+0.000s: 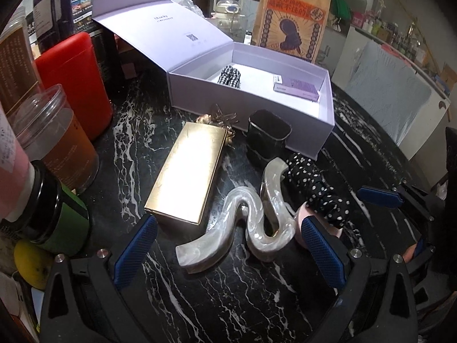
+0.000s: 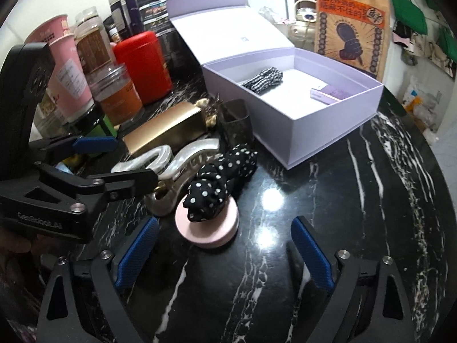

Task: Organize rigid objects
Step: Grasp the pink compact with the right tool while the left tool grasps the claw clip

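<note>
My left gripper (image 1: 228, 245) is open low over the black marble table (image 1: 228, 300), and a pearly wavy hair claw (image 1: 245, 220) lies between its fingers, untouched. A gold box (image 1: 188, 171) lies to the left of the claw, with a small black case (image 1: 267, 137) behind it. My right gripper (image 2: 225, 254) is open just short of a pink round compact (image 2: 208, 225), on which a polka-dot scrunchie (image 2: 222, 183) rests. Behind stands an open lilac box (image 2: 314, 131) holding a checked scrunchie (image 2: 262, 81) and a purple packet (image 2: 328, 93).
Jars and tins crowd the left: a red canister (image 1: 77, 80), a clear jar (image 1: 57, 137), a green-and-black jar (image 1: 57, 220) and a pink cup (image 2: 65, 65). A printed paper bag (image 2: 351, 25) stands behind the box. The table's round edge curves at the right.
</note>
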{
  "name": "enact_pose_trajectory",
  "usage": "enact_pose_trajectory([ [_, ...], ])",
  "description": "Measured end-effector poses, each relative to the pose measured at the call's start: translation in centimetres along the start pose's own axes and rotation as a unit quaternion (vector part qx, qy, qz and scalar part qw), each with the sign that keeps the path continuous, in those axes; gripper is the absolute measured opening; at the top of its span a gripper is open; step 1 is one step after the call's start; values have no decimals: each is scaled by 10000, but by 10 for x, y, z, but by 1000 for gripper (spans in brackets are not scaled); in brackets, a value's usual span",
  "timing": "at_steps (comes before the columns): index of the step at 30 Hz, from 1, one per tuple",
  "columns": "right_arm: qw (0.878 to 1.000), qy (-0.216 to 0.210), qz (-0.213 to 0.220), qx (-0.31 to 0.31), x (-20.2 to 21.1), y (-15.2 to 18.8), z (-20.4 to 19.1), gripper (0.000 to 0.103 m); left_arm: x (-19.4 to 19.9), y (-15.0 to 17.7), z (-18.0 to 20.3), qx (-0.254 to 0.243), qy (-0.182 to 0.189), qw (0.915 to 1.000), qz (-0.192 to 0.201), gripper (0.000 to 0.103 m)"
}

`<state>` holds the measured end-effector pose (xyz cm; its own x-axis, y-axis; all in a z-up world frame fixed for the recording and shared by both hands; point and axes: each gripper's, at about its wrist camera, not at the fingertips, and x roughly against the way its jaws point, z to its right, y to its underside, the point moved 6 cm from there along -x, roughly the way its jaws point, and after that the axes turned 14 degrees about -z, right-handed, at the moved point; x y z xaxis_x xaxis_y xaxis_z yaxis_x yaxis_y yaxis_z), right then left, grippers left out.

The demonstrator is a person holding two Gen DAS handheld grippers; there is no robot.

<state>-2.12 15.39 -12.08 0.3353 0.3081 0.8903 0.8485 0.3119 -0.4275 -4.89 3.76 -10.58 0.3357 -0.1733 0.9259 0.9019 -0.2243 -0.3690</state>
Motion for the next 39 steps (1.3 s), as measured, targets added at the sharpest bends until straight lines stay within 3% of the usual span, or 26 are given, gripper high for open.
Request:
enact_pose_trajectory([
  [5,9997,-177,-138,7,-9,0,0,75,-8,-1,1,-25,36,9999,-108,103],
  [16,9994,-169,-219,219,-20,-5,-11,72,-25,-1,-3,-24,34,9995,-313,103],
  [19,9993,-79,-206,286,-21,-6,-13,62,-30,0,-2,1,123,9993,-354,103],
  [20,9993,-55,-206,318,-20,-6,-13,52,-31,0,-2,8,146,9992,-365,102],
  [24,9991,-69,-179,375,-19,-3,-15,51,-32,2,-1,5,164,9993,-344,98],
  [26,9992,-65,-179,366,-18,-1,-14,51,-33,3,-3,18,130,9994,-330,89],
  [39,9996,-100,-214,135,-5,18,1,51,-24,16,3,-181,3,9995,-251,88],
])
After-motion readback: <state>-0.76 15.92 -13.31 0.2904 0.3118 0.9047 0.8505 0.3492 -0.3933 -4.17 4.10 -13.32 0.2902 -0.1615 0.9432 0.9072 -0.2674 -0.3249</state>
